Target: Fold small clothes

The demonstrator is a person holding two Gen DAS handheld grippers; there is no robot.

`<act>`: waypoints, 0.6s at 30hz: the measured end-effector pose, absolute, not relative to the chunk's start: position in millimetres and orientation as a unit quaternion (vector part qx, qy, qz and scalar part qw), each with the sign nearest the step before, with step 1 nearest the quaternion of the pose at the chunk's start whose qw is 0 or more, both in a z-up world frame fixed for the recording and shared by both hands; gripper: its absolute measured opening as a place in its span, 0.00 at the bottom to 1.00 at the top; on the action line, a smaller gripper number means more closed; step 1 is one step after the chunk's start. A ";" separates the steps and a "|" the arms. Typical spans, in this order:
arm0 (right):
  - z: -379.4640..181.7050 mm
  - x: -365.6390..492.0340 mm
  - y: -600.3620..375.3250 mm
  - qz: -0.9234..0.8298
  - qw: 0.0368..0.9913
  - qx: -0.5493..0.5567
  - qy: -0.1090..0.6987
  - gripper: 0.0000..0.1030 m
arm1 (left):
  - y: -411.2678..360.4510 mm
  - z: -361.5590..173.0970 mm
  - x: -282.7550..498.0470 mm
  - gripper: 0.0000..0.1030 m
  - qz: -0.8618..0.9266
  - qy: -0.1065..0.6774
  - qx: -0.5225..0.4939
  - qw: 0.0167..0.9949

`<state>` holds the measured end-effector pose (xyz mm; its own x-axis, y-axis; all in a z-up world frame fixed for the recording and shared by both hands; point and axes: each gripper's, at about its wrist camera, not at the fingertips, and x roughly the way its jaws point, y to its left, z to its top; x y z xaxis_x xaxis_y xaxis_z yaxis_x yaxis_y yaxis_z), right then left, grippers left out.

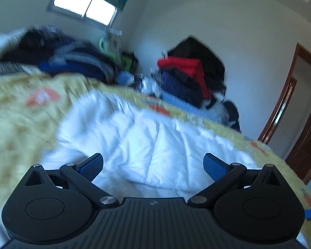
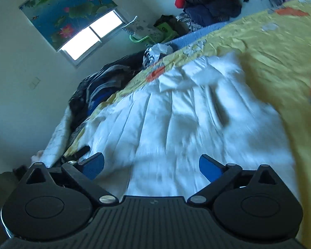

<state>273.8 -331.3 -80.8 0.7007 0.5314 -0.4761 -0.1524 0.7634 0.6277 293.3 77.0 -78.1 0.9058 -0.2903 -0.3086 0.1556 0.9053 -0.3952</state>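
There is one white pleated skirt (image 2: 176,124) on one yellow bedspread (image 2: 280,41). There are two tongs, the left tongs (image 1: 153,166) and the right tongs (image 2: 151,166). There is one window (image 1: 85,4), one red jacket (image 1: 184,64) and one door (image 1: 306,124).

Dim bluish daylight from overexposed window (image 1: 84,2); heavy motion blur on bedding, fisheye bending at edges.

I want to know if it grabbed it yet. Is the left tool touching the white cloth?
Cannot tell. In the left wrist view the left tool is wide open over the white cloth, but blur hides any gap or contact.
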 end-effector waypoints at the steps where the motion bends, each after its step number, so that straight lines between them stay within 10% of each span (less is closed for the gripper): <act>1: -81.5 256.9 -339.6 0.193 0.873 0.290 0.342 0.98 | 90.8 -74.2 270.6 1.00 -0.109 0.173 -0.197 0.959; 18: -143.9 132.8 -431.3 0.173 0.762 0.464 0.417 1.00 | 224.0 -113.4 127.9 1.00 -0.026 0.323 -0.364 0.873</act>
<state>132.8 -431.3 -143.9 0.5928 0.6501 -0.4754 0.1232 0.5101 0.8513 127.9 224.0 -113.4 0.7905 -0.2806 -0.5444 -0.1888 0.7340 -0.6524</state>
